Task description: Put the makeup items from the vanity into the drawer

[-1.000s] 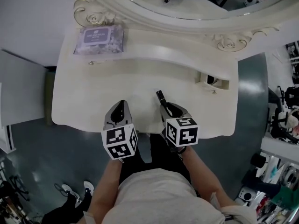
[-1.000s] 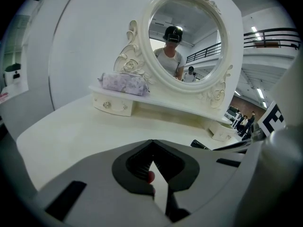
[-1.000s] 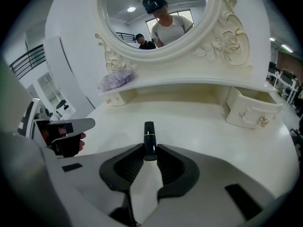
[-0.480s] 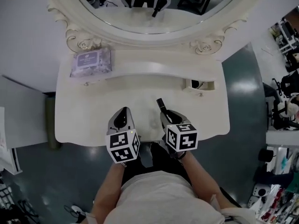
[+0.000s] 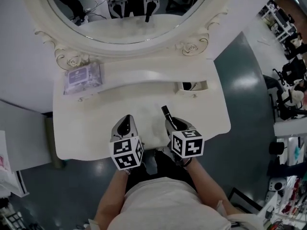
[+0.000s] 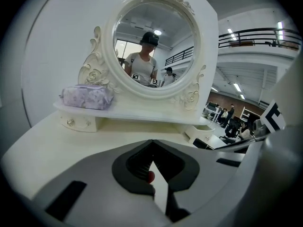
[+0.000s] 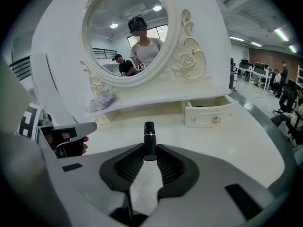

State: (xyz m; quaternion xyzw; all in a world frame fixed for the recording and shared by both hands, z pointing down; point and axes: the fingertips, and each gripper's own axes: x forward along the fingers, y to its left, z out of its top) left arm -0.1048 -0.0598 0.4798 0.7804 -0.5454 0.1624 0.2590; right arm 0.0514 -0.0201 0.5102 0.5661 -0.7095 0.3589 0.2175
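**Head view.**
- Change: over the last second the view swings up. The oval cream-framed mirror [image 5: 129, 28] now fills the top of the frame, and the cream vanity top [image 5: 91, 128] slides left.
- Grippers: both keep their places in front of you, side by side over the front edge.
- Item: a black cylindrical tube with a thin gold band [image 5: 166, 112]. It stays clamped by its lower end in your right gripper [image 5: 171, 123], with its cap pointing up and away toward the mirror.
- Reading: the pick-up looks done and the carry is under way, with nothing delivered yet.
- Destination: the small cream drawer with a round knob [image 5: 192, 86] is pulled open, with something dark inside. It sits ahead and to the right of the tube, well apart from it.
- Also present: a lilac soft pack of wipes [image 5: 82, 76] on the raised shelf at far left.

**Left gripper view.**
- Your left gripper [image 6: 151, 143] has its jaws meeting at the tips.
- A small red spot shows just behind the tips. You cannot tell what it is.
- The pack of wipes lies ahead to the left, and the open drawer ahead to the right. Neither is near the jaws.

**Right gripper view.**
- The jaws are pressed on the base of the tube, which stands straight out between the pads.
- The drawer front lies beyond and to the right of the tube's tip, clear of it.
- Judgement: a forward reach with a rightward shift remains before you can release.
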